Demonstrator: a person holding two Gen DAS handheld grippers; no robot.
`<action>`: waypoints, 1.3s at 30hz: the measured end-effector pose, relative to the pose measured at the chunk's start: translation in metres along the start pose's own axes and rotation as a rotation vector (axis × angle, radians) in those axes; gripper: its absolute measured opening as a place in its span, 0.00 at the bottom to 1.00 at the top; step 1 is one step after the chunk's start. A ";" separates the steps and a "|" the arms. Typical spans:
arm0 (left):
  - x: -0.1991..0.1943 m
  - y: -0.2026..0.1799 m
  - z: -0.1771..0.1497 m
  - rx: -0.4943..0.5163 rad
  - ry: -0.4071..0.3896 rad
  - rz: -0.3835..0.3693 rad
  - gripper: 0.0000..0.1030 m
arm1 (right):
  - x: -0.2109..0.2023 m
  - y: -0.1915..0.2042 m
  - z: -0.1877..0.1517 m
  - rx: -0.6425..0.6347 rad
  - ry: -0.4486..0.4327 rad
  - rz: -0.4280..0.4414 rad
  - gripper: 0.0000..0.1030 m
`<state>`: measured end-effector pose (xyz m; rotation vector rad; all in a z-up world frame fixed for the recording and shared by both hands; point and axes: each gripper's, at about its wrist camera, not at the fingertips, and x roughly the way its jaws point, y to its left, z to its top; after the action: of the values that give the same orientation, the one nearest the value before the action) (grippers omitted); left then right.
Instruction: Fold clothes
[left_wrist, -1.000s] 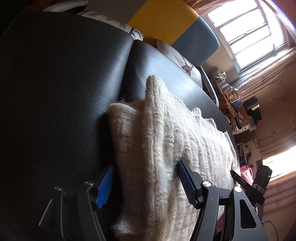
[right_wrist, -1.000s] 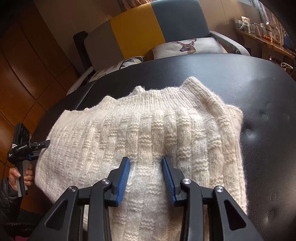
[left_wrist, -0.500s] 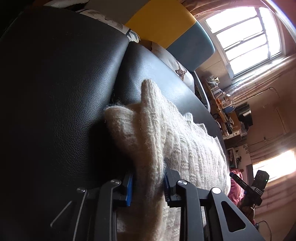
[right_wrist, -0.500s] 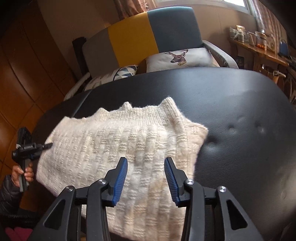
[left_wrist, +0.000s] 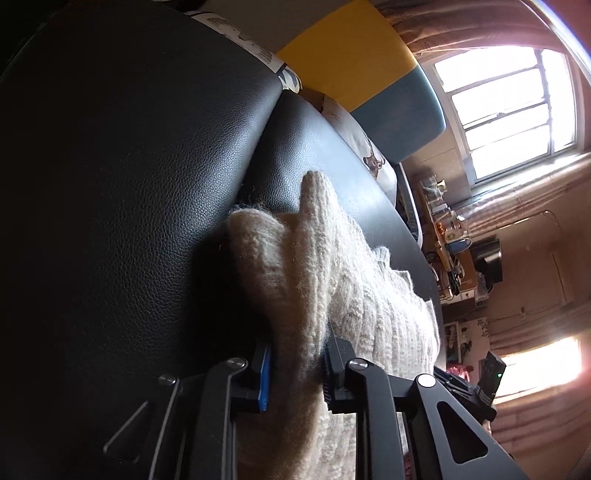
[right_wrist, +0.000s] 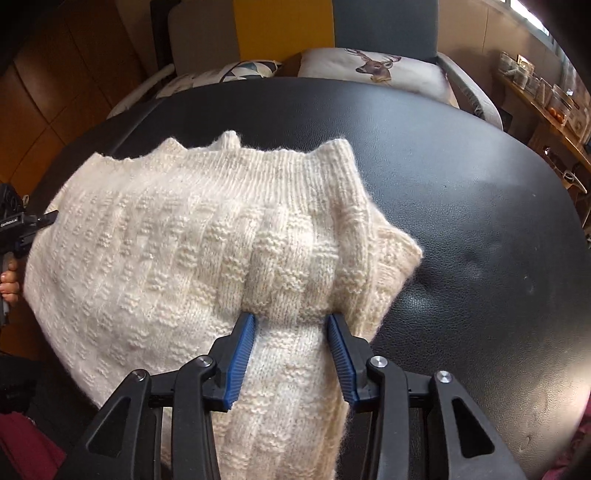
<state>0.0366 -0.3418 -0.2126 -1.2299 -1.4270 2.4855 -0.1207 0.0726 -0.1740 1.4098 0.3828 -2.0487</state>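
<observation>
A cream knitted sweater (right_wrist: 166, 240) lies on a black leather surface (right_wrist: 461, 184). My right gripper (right_wrist: 291, 332) is shut on a thick bunch of its near right part, and the knit puckers and narrows between the blue pads. The right corner of the sweater curls up beside it. In the left wrist view the sweater (left_wrist: 354, 295) rises as a folded ridge off the leather (left_wrist: 129, 184), with my left gripper (left_wrist: 295, 365) shut on its edge. The left gripper (right_wrist: 14, 221) also shows at the sweater's left side, held by a hand.
Behind the leather surface stands a yellow and blue armchair (right_wrist: 280, 26) with a deer cushion (right_wrist: 373, 66). A wooden shelf with jars (right_wrist: 546, 99) runs along the right. Bright windows (left_wrist: 509, 110) glare in the left wrist view. Bare leather stretches to the right of the sweater.
The left gripper went from open to shut on the sweater's edge and raised it. The right gripper now pinches a gathered bunch, and the sweater's right side has drawn in.
</observation>
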 end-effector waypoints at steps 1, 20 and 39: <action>-0.001 0.000 0.001 -0.013 -0.005 -0.019 0.18 | 0.001 0.001 0.001 -0.001 0.007 -0.007 0.41; -0.046 -0.069 0.034 -0.097 -0.090 -0.244 0.17 | 0.011 0.027 0.010 0.045 0.034 0.050 0.42; 0.058 -0.232 -0.006 0.033 0.105 -0.241 0.17 | 0.007 0.016 -0.006 0.085 -0.065 0.208 0.43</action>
<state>-0.0785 -0.1808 -0.0787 -1.0920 -1.4096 2.2433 -0.1085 0.0615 -0.1809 1.3673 0.1171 -1.9542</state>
